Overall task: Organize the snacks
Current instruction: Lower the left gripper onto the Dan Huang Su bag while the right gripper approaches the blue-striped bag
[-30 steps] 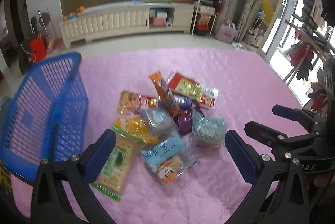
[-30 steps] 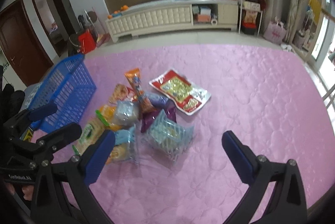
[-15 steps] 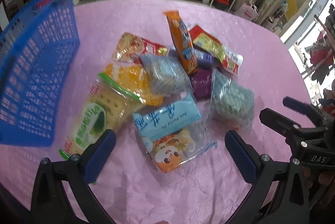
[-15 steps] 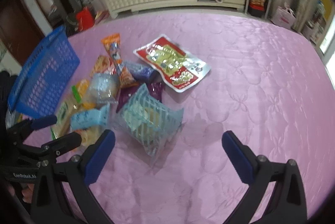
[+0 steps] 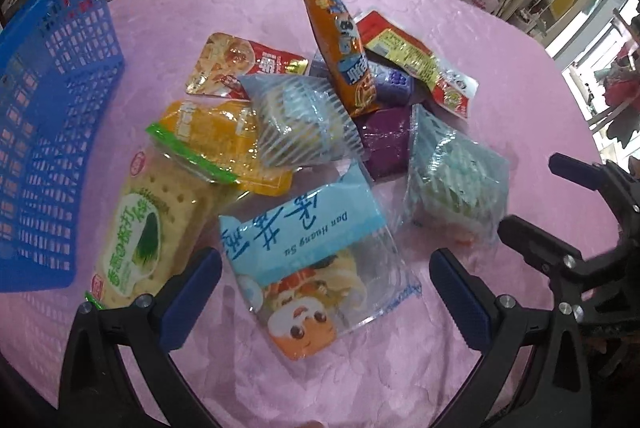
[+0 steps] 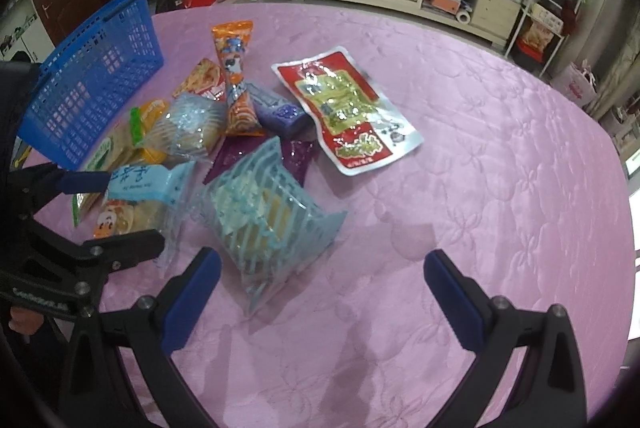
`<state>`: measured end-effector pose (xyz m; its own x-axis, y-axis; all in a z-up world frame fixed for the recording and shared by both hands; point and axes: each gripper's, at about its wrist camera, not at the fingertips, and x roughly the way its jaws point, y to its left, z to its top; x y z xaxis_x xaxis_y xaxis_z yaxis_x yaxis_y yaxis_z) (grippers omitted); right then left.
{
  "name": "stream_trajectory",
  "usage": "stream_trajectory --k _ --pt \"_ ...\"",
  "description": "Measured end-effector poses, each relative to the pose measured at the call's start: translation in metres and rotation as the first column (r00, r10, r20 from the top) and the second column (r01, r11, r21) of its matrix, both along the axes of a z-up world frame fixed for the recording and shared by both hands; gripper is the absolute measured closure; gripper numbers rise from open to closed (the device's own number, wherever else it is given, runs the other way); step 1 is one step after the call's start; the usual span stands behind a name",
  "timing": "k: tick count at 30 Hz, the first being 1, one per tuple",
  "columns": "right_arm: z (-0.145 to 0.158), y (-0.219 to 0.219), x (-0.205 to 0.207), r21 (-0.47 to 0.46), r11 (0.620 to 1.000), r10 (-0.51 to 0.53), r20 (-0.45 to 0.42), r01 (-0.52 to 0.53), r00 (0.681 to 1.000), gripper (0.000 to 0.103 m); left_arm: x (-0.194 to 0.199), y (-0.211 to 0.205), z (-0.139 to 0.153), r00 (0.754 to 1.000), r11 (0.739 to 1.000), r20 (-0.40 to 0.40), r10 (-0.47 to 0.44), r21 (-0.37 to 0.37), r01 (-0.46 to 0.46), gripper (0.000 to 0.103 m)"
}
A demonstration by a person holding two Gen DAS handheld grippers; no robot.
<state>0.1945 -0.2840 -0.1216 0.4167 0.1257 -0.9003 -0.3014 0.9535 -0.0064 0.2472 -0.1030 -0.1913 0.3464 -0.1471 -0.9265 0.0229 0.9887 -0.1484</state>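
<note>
A heap of snack packets (image 5: 320,132) lies on the pink-covered desk (image 6: 500,156), just beside an empty blue basket (image 5: 48,132) that presumably waits to receive them. The left gripper (image 5: 324,292) hangs low with fingers spread wide either side of a pale blue biscuit bag (image 5: 316,248) (likely the first pick). The right gripper (image 6: 320,292), equally wide and holding nothing, hovers near a striped blue packet (image 6: 264,216).
</note>
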Motion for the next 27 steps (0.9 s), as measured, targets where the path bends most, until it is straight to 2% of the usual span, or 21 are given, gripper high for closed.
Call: stream_trajectory --k 3,6,8,13,17,27 --pt "-0.006 -0.001 0.003 0.012 1.000 -0.009 -0.015 0.009 1.000 0.000 0.002 -0.002 -0.005 1.000 1.000 -0.018 -0.006 0.003 0.006 0.000" --pt "-0.008 0.001 0.002 -0.003 1.000 -0.004 -0.017 0.003 1.000 0.000 -0.001 -0.006 -0.008 1.000 0.999 -0.015 -0.027 0.032 0.028 0.009" --pt "-0.007 0.003 0.001 -0.015 1.000 0.002 -0.014 -0.002 1.000 0.000 -0.001 -0.001 -0.007 1.000 1.000 -0.013 -0.010 0.006 0.010 0.016" --pt "0.000 0.010 -0.002 -0.016 0.999 0.044 -0.009 -0.044 0.999 0.000 -0.007 0.000 -0.001 1.000 1.000 0.005 -0.027 0.014 0.027 0.022" --pt "0.003 0.018 0.000 -0.026 0.995 0.092 -0.005 -0.092 0.996 0.000 -0.023 0.005 0.008 0.998 0.999 0.057 -0.037 0.034 0.035 0.023" --pt "-0.012 0.043 0.021 -0.035 0.968 0.250 -0.022 -0.250 0.968 0.002 -0.039 0.026 0.027 0.994 0.999 0.096 -0.042 0.003 0.042 0.023"
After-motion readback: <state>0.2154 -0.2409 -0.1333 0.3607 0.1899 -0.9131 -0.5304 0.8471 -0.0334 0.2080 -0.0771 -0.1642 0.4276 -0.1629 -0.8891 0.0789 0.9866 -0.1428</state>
